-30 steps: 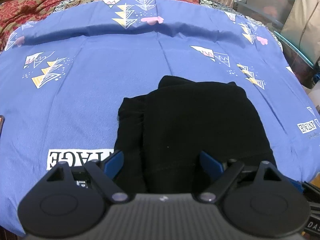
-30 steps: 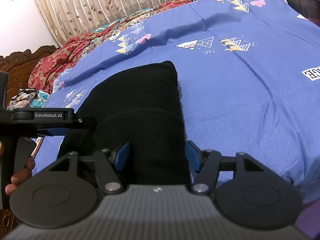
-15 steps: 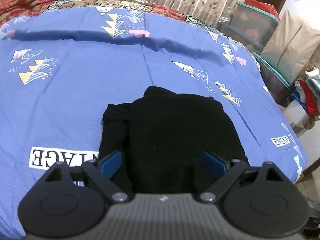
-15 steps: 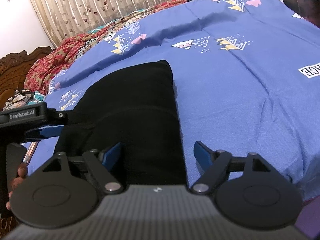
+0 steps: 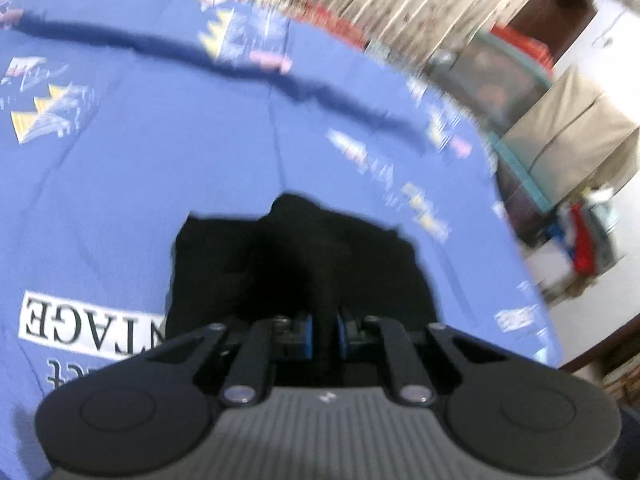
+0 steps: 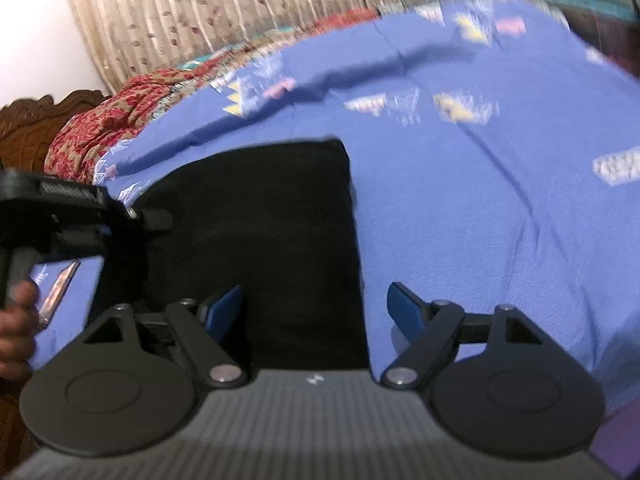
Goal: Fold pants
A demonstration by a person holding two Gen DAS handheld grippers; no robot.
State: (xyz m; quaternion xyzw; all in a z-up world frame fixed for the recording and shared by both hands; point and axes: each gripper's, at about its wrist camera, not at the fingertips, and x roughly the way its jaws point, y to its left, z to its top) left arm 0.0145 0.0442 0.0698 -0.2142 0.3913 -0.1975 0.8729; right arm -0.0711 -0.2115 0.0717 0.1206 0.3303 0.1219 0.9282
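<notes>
Blue bedsheet (image 5: 160, 184) covers nearly everything, printed with little yellow and white triangles, pink shapes and a white block of dark lettering near the left wrist camera's lower left. Behind it hang cream curtains (image 6: 224, 4) with a small leaf pattern, a red patterned blanket (image 6: 112, 120) is bunched against a carved wooden headboard (image 6: 24, 128), and off to the side stand stacked storage boxes (image 5: 500, 80) beside a beige covered shape. Both views are smeared with motion blur.

On the near part of the sheet lie the pants (image 6: 272, 232), plain black and folded into a compact, roughly rectangular bundle. From the right wrist camera the far edge looks straight and its right corner square, with the right side running as a clean line toward the camera. From the left wrist camera the far edge is lumpier, with a small hump in the middle and a looser layer poking out on the left. No seams or details can be made out in the dark cloth.

The left gripper (image 5: 323, 338) has its blue fingers drawn close together, pinching a ridge of the black fabric at the near edge. The right gripper (image 6: 316, 314) is spread wide, one finger over the pants and the other over bare sheet, holding nothing.
</notes>
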